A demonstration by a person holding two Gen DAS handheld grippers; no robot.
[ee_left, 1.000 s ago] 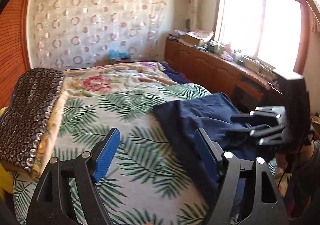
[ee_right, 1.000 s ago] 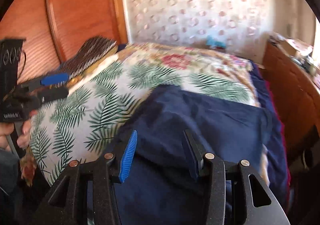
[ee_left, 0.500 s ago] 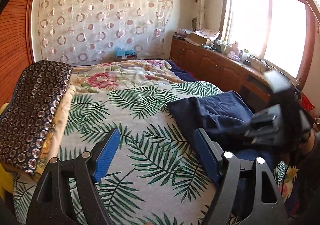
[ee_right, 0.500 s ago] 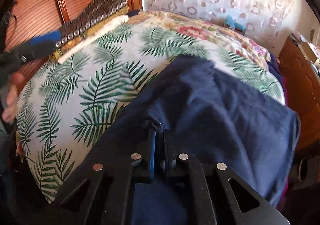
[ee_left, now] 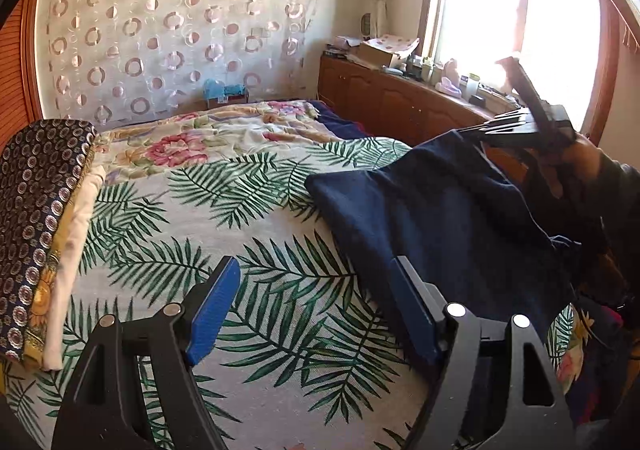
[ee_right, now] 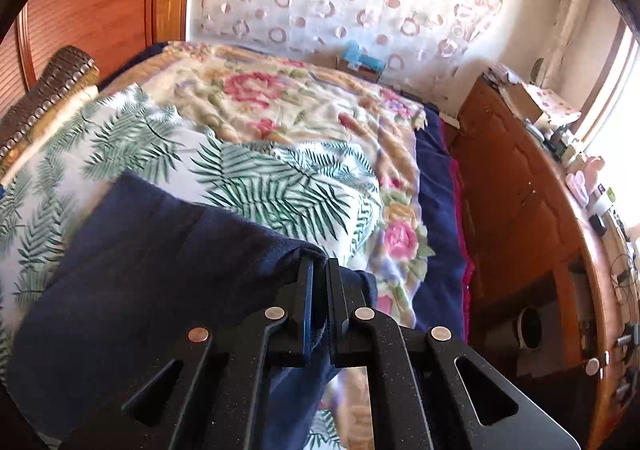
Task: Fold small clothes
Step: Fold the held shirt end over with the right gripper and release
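The bed [ee_left: 256,250], covered with a palm-leaf sheet, fills the room from near to far, and the navy garment [ee_left: 432,218] lies on its right side, one far corner raised off the sheet and the rest draped down toward the near right edge. The main risk, in my judgement, is loss of that raised corner: the right gripper [ee_right: 318,274] has only a thin bunched edge of cloth between its jaws, which are pressed together on it, and the weight of the hanging fabric could pull it free. A second risk is an uneven fold, since only one corner is held and the body of the garment sags and creases rather than lying flat. A third is the cloth sliding off the near right edge of the bed, where it already overhangs. As to pose, the right gripper is held high on the right, angled steeply with the hand visible behind it. The left gripper [ee_left: 316,304] sits low over the near sheet, level, jaws wide apart and empty, its right finger just beside the garment's near left edge.
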